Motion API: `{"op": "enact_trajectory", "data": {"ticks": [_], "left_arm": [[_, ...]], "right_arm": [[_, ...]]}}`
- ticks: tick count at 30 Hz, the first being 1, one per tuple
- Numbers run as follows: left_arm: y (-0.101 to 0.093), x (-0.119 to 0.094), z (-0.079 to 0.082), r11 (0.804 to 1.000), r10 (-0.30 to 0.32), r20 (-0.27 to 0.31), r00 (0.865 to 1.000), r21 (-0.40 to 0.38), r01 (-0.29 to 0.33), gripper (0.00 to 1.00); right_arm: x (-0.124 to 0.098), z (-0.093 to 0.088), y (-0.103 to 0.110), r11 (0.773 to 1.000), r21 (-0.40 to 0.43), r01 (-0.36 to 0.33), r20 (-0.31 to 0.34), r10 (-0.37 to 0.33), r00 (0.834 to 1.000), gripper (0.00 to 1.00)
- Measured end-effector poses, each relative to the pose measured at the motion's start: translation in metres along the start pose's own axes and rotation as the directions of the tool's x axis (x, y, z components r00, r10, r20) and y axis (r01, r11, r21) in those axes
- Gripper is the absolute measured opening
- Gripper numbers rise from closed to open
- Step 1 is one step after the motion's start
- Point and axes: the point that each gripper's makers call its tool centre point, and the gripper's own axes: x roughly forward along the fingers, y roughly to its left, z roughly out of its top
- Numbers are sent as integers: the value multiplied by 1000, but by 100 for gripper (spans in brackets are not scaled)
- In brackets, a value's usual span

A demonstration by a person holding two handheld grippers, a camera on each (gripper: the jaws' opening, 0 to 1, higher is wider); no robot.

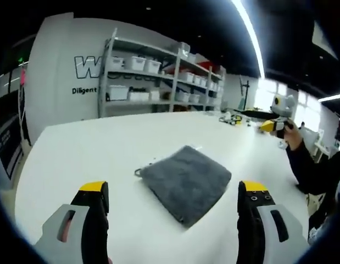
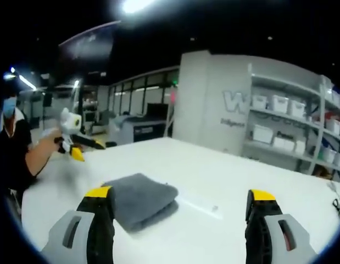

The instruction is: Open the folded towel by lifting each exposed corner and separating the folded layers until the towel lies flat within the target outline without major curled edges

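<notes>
Towel (image 1: 186, 183): grey, folded into a thick square, lying on the white table (image 1: 93, 148) between and just beyond the jaws in the left gripper view; a small loop or tag sticks out at its left corner; in the right gripper view it lies just behind the left jaw, layered edge facing the camera. Left gripper (image 1: 175, 192): jaws spread wide, yellow-tipped, holding nothing, above the table short of the towel. Right gripper (image 2: 180, 201): jaws likewise wide apart and empty. Thin clear strip (image 2: 200, 206): on the table beside the towel. Shelving (image 1: 159, 77): white bins in rows, against the far wall. Person (image 2: 16, 148): dark sleeve, at the table edge, hand on another yellow-tipped gripper (image 2: 71, 146).
</notes>
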Motion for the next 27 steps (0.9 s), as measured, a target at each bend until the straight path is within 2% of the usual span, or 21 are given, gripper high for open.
{"op": "enact_trajectory", "data": {"ticks": [4,9,14,16,18,23,27], "left_arm": [[-1,5,-6,1000,-4,-13,1000,-5,4,94],[1,13,-20,1000,-11,-50,999,-17,10,94],[2,18,-23,999,-33,-55,998,-42,30,93],[2,21,-28,998,-35,-72,997,-54,32,97],[-1,20,-35,998,-52,-100,994,-26,50,97],[1,21,-30,996,-71,-76,995,-66,66,92],[-1,23,-26,994,-87,-63,994,-75,82,91]], "right_arm": [[2,-3,-1,1000,5,-1,-3,1,1000,100],[11,-15,2,1000,18,-13,-31,13,999,100],[17,-23,4,999,29,-20,-50,21,999,98],[22,-28,6,999,27,-25,-63,26,998,98],[26,-32,9,999,25,-25,-73,27,997,98],[34,-42,18,999,24,-44,-96,46,994,97],[39,-41,25,994,72,-77,-79,82,994,94]]}}
